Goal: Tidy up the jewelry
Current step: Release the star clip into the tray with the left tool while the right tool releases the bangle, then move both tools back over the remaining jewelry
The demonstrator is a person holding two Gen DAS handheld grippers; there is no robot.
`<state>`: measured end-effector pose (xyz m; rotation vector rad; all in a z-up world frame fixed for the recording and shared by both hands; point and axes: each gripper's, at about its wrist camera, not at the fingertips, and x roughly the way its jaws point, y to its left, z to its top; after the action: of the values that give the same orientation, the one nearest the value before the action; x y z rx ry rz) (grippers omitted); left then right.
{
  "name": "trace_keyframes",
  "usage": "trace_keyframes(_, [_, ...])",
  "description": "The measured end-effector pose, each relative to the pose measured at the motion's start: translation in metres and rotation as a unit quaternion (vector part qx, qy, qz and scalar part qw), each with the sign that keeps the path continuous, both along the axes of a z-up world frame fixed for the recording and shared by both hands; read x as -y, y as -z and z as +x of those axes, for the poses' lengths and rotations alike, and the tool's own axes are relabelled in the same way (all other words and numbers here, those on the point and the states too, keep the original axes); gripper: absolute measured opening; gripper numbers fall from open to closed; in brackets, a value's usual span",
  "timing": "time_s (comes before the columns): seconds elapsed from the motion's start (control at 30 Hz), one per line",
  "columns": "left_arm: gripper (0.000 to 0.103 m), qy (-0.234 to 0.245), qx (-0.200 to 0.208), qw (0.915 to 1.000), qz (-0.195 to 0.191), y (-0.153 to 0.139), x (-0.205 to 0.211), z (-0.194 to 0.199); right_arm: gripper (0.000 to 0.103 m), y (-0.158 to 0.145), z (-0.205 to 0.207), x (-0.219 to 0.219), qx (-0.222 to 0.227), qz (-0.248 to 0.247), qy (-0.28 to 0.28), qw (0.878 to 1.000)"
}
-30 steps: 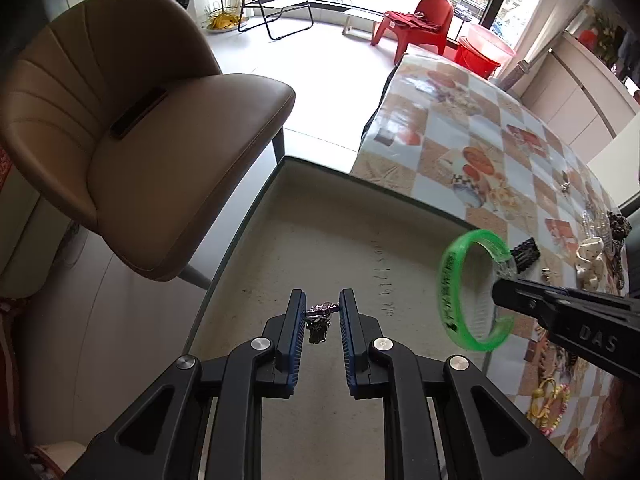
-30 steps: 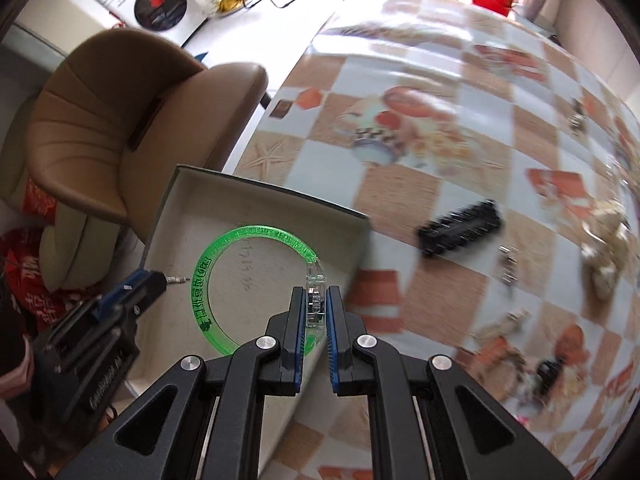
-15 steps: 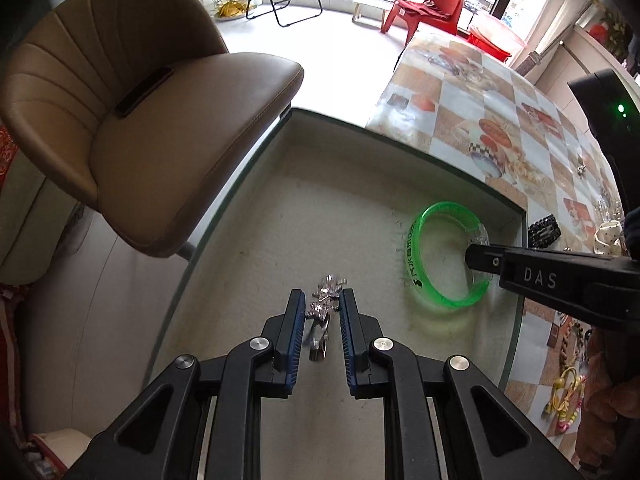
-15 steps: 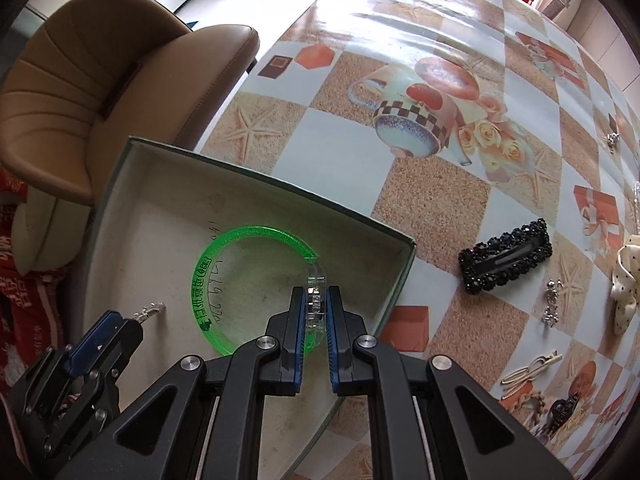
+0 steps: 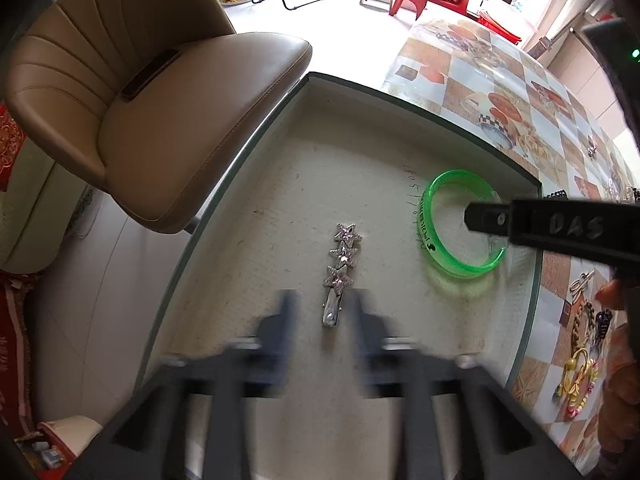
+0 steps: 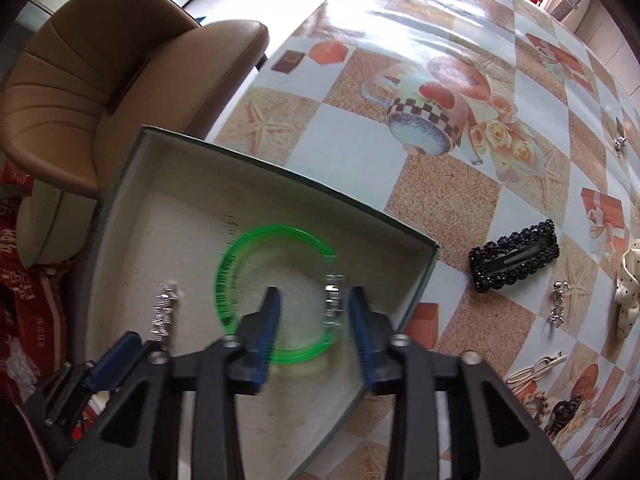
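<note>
Green plastic bangle (image 6: 276,292) and star hair clip (image 5: 340,268) lie in the box (image 5: 360,128), clip beside bangle. Both your left claw (image 5: 322,320) and right claw (image 6: 314,320) have just opened, pads clear. They're light, stiff, slippery; pinch the clip's metal bar.

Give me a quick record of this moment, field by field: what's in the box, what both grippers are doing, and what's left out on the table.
box: open shallow box at the table's edge
in box: green bracelet and star hair clip, lying apart
left gripper: jaws have just been opening; the clip's end lies between them, pads clear
right gripper: jaws have just been opening; the bracelet's clear section lies between them, pads clear
on table: black hair clip, plus smaller pieces at the right edge
beside table: brown chair
</note>
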<state>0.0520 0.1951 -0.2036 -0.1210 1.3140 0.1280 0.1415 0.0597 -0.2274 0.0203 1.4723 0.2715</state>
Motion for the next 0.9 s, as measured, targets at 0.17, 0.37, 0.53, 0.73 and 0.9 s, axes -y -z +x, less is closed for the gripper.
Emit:
trace_keyframes(0.17, [0.094, -0.004, 0.014, 0.9998, 0.013, -0.015, 0.001, -0.005, 0.055, -0.030, -0.003, 0.010, 0.017, 0.031, 0.018, 0.999])
trace_keyframes(0.37, [0.103, 0.032, 0.018, 0.9990, 0.025, -0.032, 0.020, -0.006, 0.069, -0.063, -0.022, 0.050, 0.032, 0.047, 0.057, 0.997])
trace_keyframes(0.53, [0.103, 0.081, 0.028, 0.9958, 0.030, -0.049, 0.051, -0.006, 0.078, -0.075, -0.049, 0.106, 0.028, 0.043, 0.109, 0.993])
trace_keyframes(0.73, [0.103, 0.136, 0.025, 0.9901, 0.023, -0.059, 0.102, -0.010, 0.082, -0.084, -0.086, 0.175, 0.030, 0.028, 0.178, 0.983])
trace_keyframes(0.9, [0.103, 0.179, 0.020, 0.9835, 0.019, -0.060, 0.142, -0.017, 0.084, -0.086, -0.116, 0.221, 0.029, 0.019, 0.223, 0.974])
